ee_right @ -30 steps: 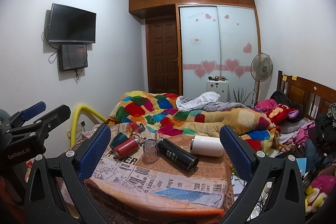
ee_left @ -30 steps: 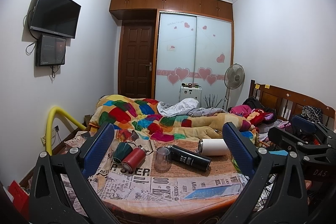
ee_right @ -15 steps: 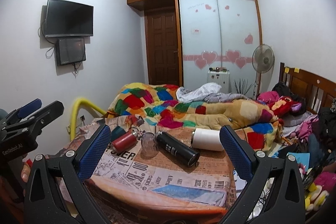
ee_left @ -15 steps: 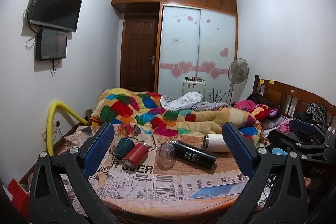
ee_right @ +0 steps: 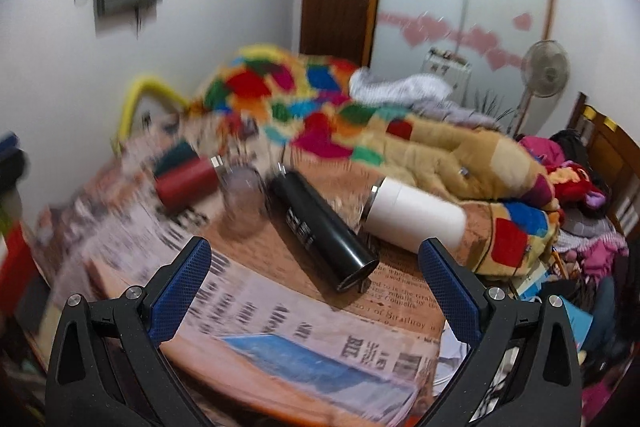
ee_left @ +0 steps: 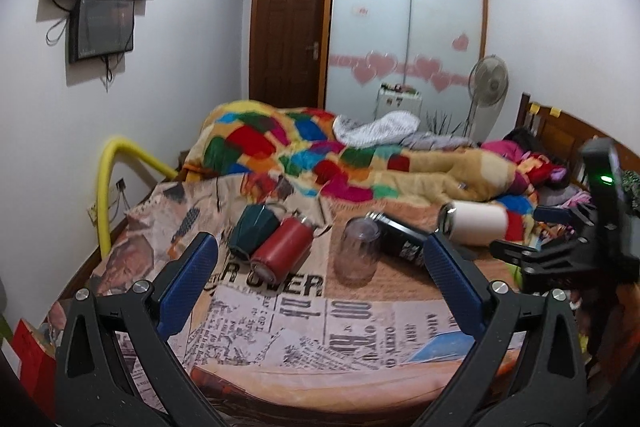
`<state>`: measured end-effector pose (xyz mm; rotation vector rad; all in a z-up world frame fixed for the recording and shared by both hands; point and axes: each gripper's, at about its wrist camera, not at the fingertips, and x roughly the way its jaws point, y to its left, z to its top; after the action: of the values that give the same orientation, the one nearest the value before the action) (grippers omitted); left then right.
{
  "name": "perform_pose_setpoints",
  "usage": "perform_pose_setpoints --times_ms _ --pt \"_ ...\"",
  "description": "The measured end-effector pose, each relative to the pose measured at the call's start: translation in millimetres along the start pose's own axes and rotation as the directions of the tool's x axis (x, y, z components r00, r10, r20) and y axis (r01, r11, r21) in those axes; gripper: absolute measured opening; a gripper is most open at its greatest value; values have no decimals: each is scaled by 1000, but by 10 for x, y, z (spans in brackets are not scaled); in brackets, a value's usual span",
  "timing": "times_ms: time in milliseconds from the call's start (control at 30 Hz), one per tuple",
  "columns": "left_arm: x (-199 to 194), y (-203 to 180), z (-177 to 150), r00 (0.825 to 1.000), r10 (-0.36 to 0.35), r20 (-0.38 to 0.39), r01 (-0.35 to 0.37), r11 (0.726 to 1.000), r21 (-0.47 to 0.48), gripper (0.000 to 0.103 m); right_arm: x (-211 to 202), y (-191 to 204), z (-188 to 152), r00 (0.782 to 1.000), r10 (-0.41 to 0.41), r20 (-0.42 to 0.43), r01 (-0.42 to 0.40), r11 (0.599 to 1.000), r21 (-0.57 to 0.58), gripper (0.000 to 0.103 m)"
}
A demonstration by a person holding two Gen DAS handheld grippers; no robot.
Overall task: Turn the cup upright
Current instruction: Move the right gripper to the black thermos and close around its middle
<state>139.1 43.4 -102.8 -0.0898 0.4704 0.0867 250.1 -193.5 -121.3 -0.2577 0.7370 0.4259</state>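
While both my tools (ee_left: 320, 263) (ee_right: 314, 261) gape wide, holding nothing, a clear cup (ee_left: 357, 253) sits seemingly mouth-down on the table (ee_left: 360, 327) between bottles.

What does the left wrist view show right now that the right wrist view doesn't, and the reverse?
Only the left wrist view shows the right gripper from outside, a green light on its body, and sharp newspaper print on the table cover.

Only the right wrist view shows the whole black bottle, unobstructed.

Both show the clear cup standing mouth-down, the red bottle, the green cup and the white bottle, with open jaws.
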Motion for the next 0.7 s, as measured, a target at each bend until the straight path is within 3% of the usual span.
perform_pose_setpoints --times_ms 100,333,467,700 --pt "197 37 -61 999 10 -35 -10 1000 -6 103 406 -60 50 992 43 -115 -46 999 -29 101" --pt "523 83 -187 996 15 -90 -16 1000 -13 103 1174 -140 162 940 107 -325 -142 986 -85 92" --pt "690 112 -239 993 19 -114 -22 1000 -22 103 1416 -108 210 918 85 -388 -149 979 -139 83" --pt "834 178 -305 990 24 -137 -31 998 -48 103 1680 -25 238 891 61 -451 -172 963 -209 82"
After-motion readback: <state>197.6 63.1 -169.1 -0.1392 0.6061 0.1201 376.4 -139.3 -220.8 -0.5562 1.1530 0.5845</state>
